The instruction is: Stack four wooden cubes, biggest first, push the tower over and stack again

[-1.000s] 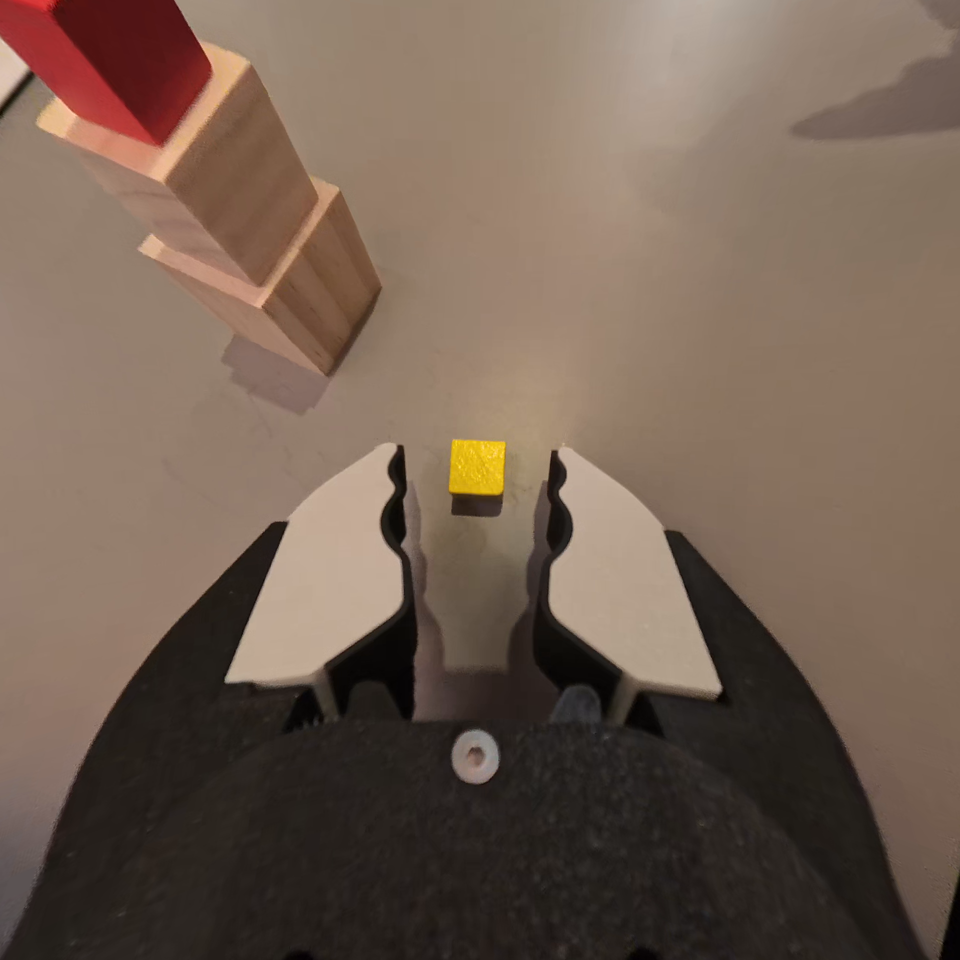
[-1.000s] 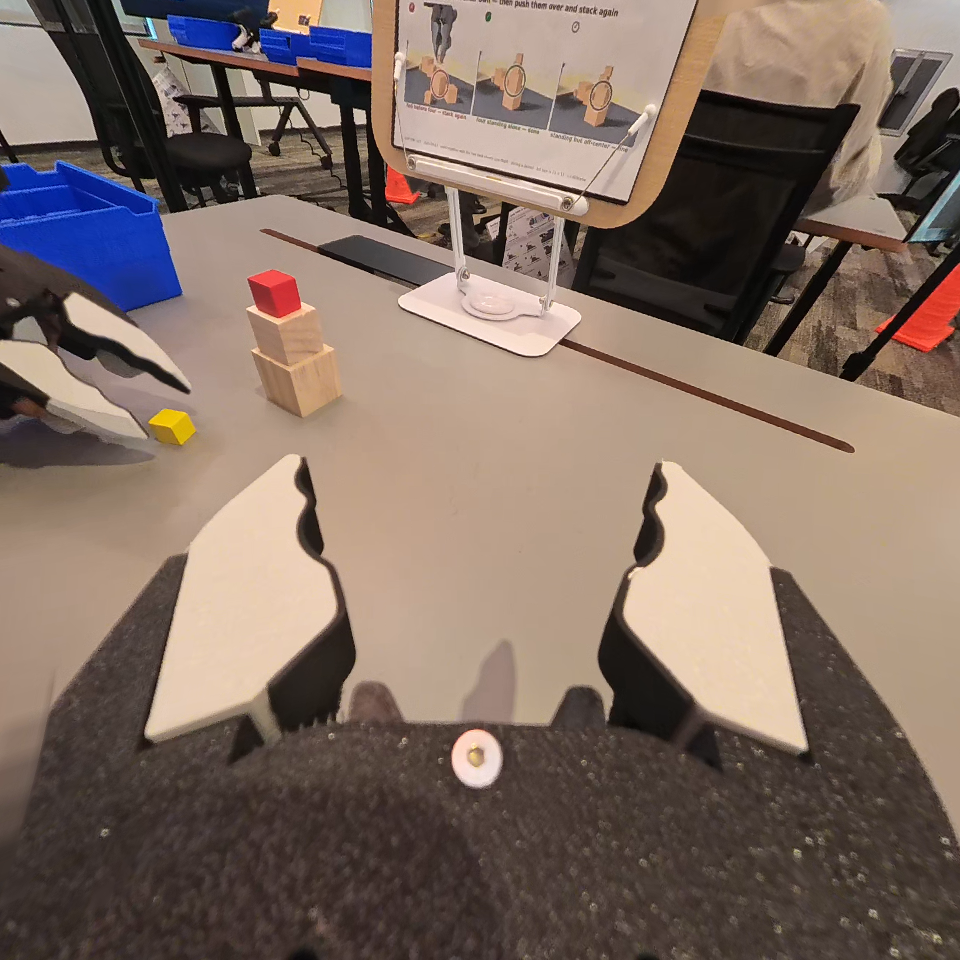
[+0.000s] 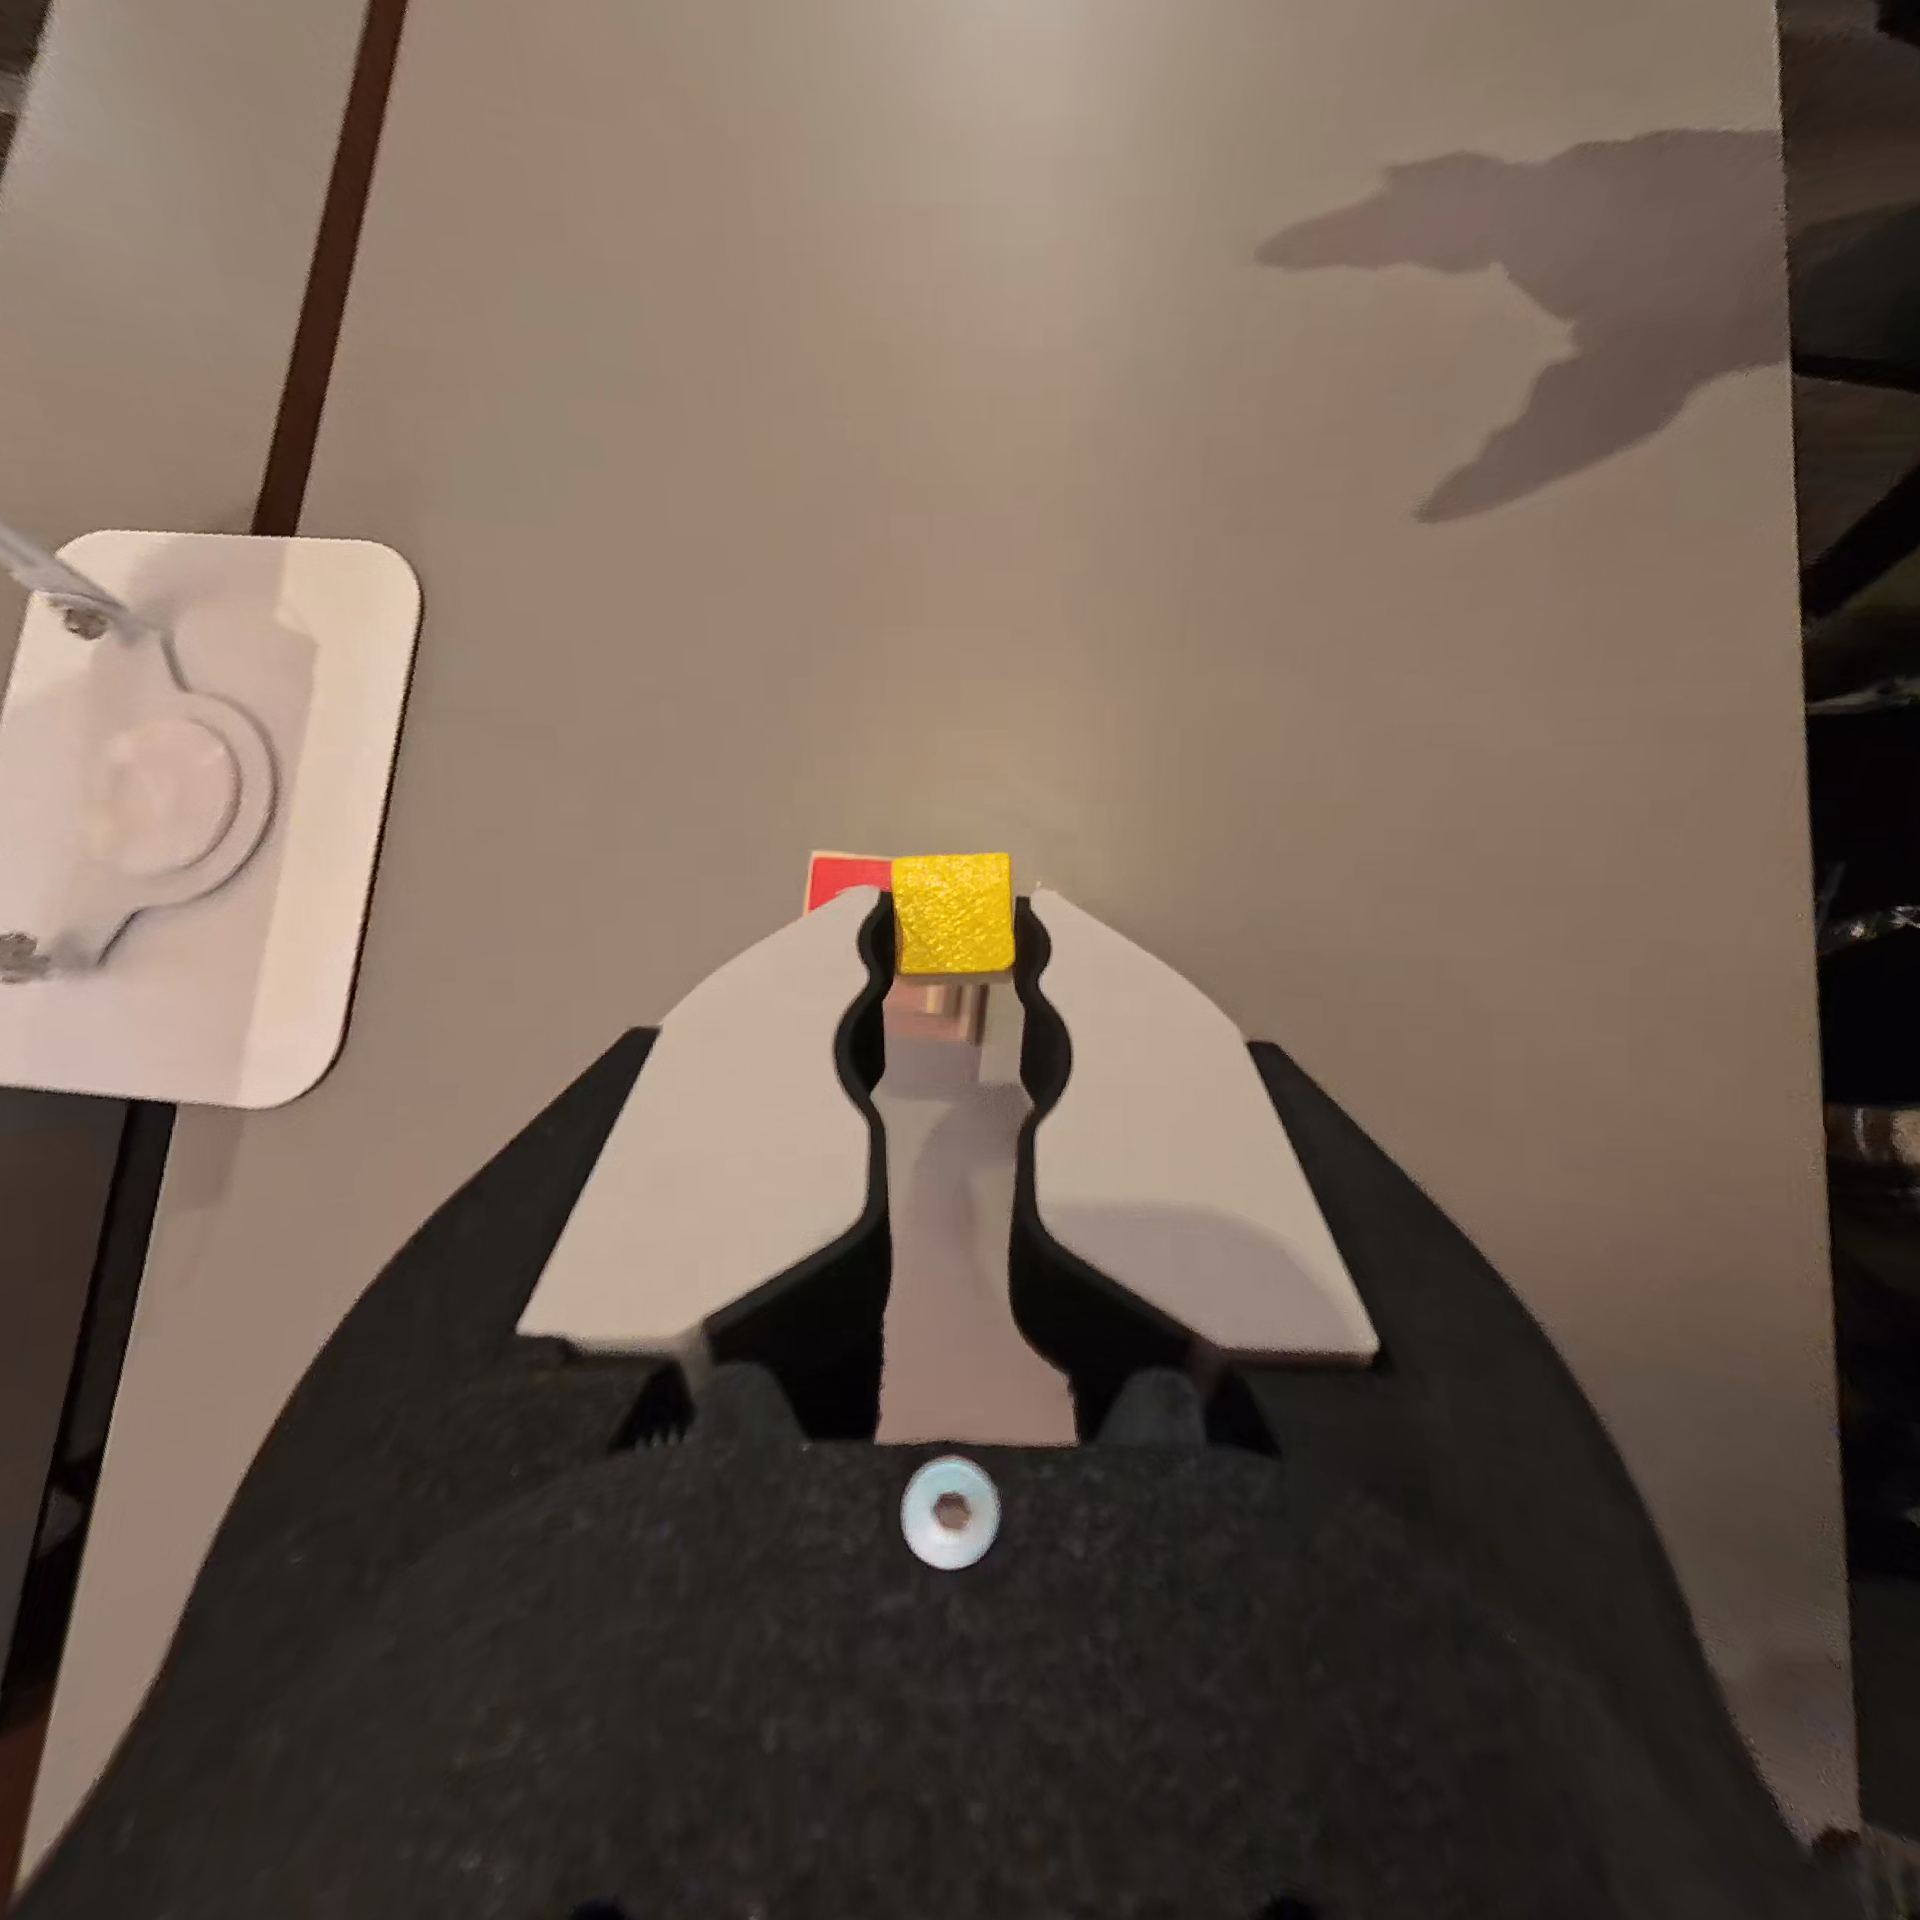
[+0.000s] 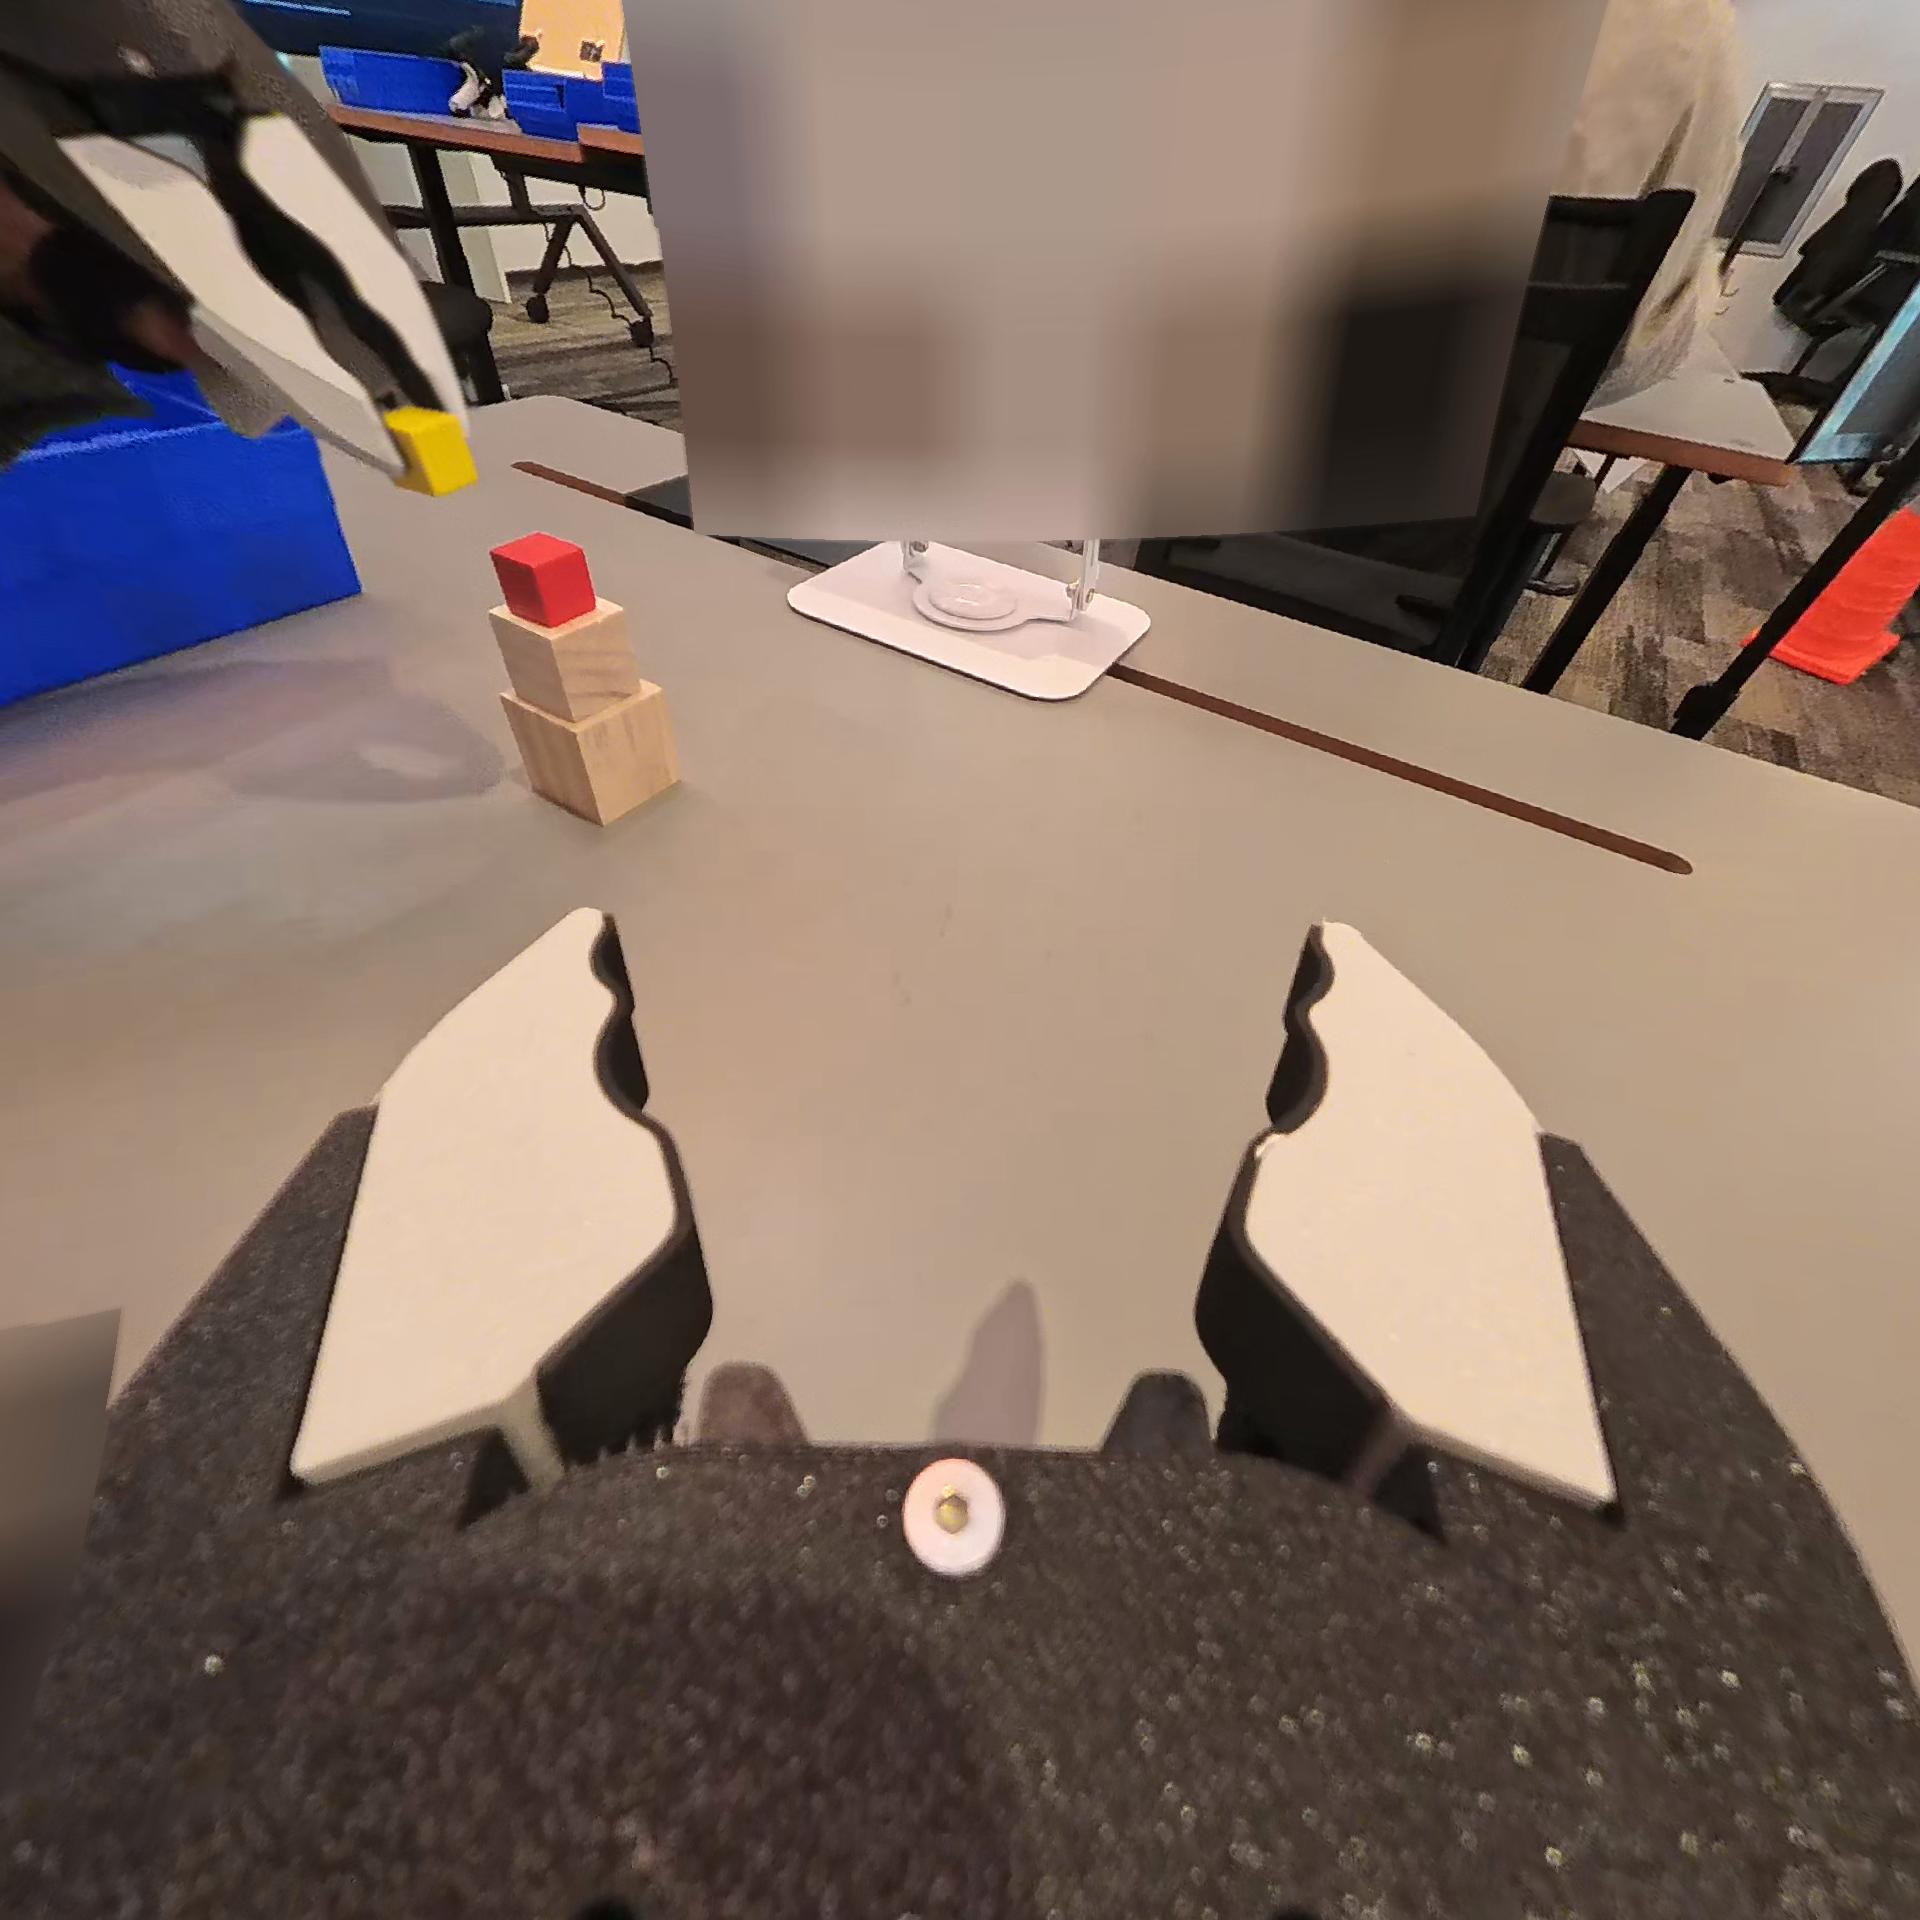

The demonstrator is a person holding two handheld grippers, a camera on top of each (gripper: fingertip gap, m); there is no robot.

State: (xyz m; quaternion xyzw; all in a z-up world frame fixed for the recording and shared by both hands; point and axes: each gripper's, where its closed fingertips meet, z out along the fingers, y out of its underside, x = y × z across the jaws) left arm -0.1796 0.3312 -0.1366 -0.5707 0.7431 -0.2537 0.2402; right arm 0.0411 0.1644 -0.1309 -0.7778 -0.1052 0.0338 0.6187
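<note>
My left gripper (image 3: 954, 914) is shut on a small yellow cube (image 3: 953, 912) and holds it in the air above the tower. In the right wrist view the left gripper (image 4: 416, 457) holds the yellow cube (image 4: 431, 449) up and to the left of the tower. The tower stands on the grey table (image 4: 935, 883): a large plain wooden cube (image 4: 592, 750) at the bottom, a smaller plain cube (image 4: 566, 644) on it, a red cube (image 4: 543, 578) on top. In the left wrist view only a sliver of the red cube (image 3: 840, 881) shows. My right gripper (image 4: 956, 945) is open and empty, low over the table.
A white stand base (image 4: 971, 615) sits behind the tower and also shows in the left wrist view (image 3: 187, 821). A blue bin (image 4: 156, 540) stands at the far left. A dark slot (image 4: 1403, 774) runs across the table. Chairs and an orange cone (image 4: 1849, 603) lie beyond the far edge. The grippers' ends are close to 30 centimetres from one another.
My left gripper closed on the yellow cube, which lay on the table between its open fingers, and lifted it up over the tower. The right gripper stayed in place, open.
</note>
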